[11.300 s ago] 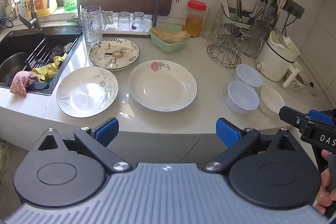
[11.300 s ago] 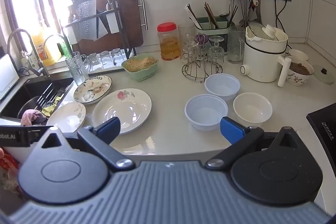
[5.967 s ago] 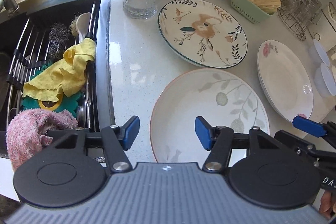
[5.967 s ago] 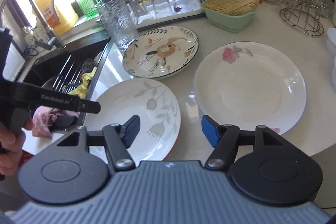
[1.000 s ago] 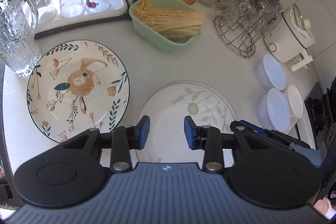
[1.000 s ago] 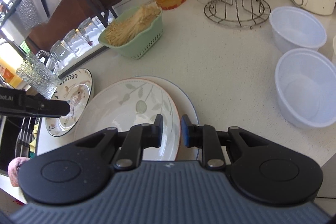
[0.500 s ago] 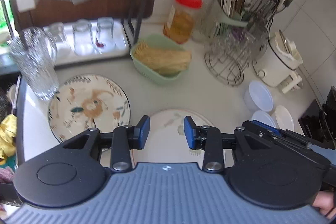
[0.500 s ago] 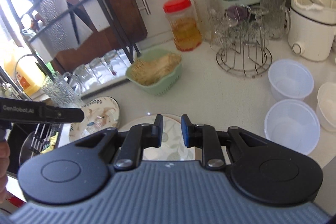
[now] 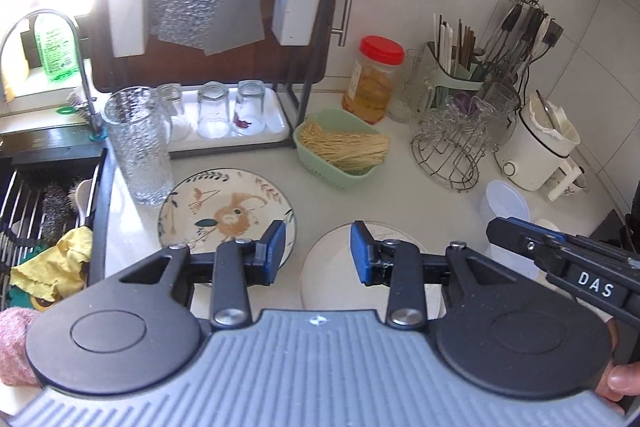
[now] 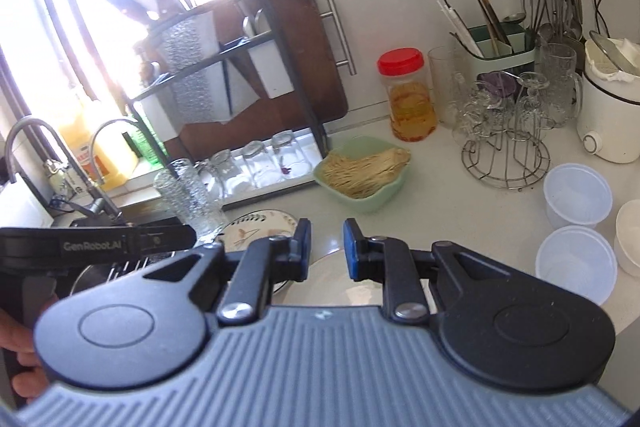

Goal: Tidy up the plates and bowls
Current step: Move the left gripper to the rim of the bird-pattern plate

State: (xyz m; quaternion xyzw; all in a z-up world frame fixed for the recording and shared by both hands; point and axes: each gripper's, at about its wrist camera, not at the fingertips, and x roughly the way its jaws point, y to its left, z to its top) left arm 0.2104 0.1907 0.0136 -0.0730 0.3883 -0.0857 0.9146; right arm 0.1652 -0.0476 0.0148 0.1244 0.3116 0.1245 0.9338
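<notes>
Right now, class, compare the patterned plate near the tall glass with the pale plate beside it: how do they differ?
The patterned plate has a dark leafy rim and an orange-brown motif; the pale plate looks almost plain white from here. The patterned plate shows nearly whole, while the pale plate is largely hidden behind the left gripper. The patterned plate lies nearer the sink. Both are round and lie flat on the counter.

The floral plate [image 9: 226,205] lies just beside the textured glass pitcher [image 9: 138,147]; the white plate [image 9: 332,267] sits farther off, past it.
</notes>
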